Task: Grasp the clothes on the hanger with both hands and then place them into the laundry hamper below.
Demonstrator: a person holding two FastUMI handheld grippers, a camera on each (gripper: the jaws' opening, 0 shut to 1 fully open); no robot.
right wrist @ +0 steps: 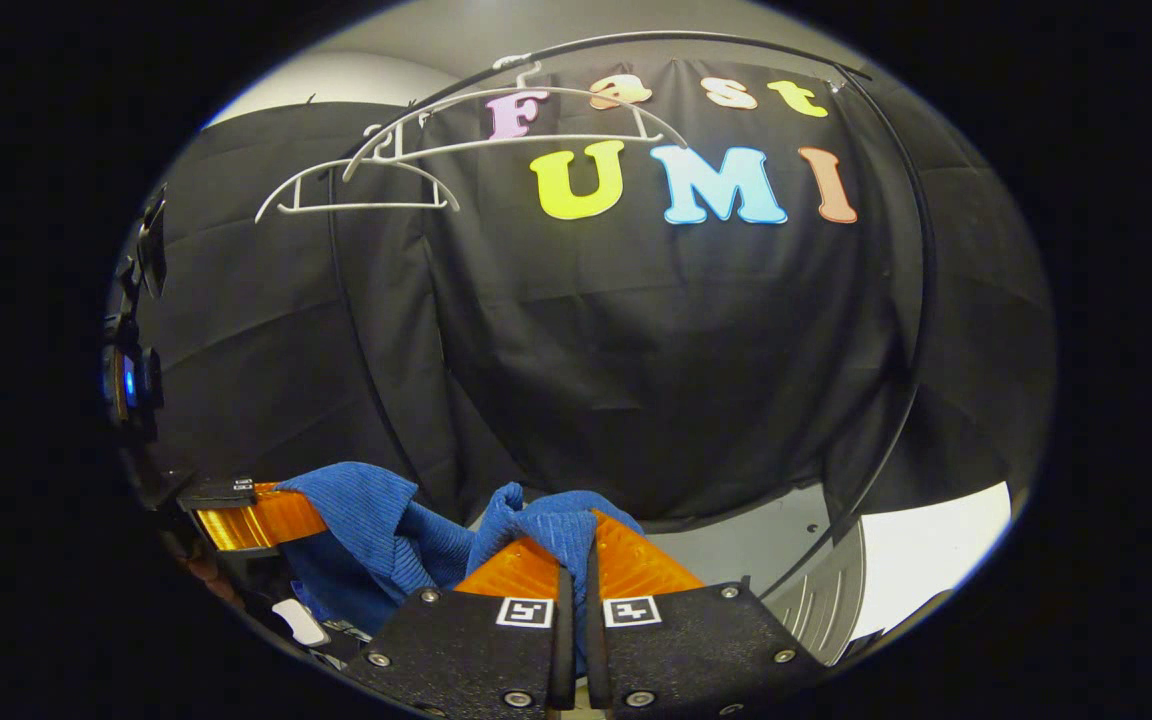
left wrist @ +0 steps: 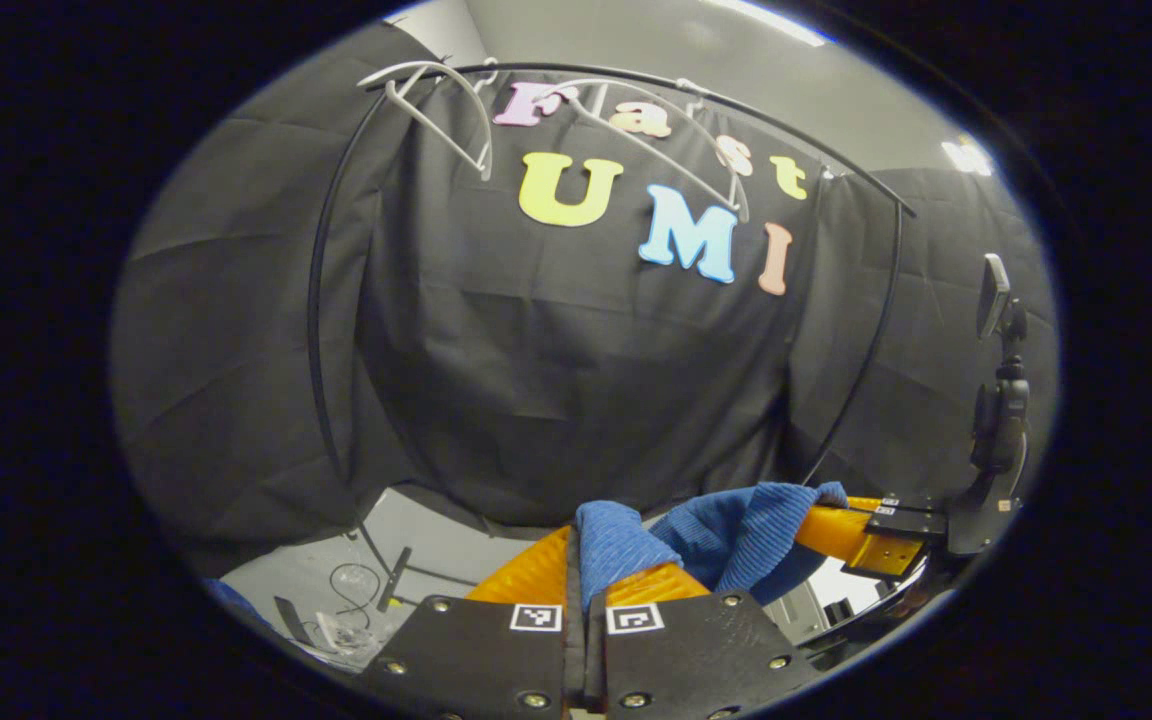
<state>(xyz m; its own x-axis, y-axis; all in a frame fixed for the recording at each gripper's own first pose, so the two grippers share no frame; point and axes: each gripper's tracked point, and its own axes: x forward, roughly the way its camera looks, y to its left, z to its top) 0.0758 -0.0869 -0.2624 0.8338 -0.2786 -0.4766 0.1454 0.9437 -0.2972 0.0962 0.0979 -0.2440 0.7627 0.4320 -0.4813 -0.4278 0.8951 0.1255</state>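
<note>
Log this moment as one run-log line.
left gripper: shut on blue garment | right gripper: shut on blue garment | white hangers: bare on rail | hamper: unseen

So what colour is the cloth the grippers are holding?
Blue, ribbed cloth; it shows best in the right gripper view.

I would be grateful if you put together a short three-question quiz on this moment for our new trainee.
1. True or false: the blue knitted garment hangs on a white plastic hanger.
2. Which holds the garment?
A. left gripper alone
B. right gripper alone
C. both
3. Fill in: the hangers hang from a black curved ____.

Key
1. False; both hangers are bare, the garment stretches between the grippers.
2. C; each pair of orange fingers is shut on blue cloth.
3. Rail.
</note>
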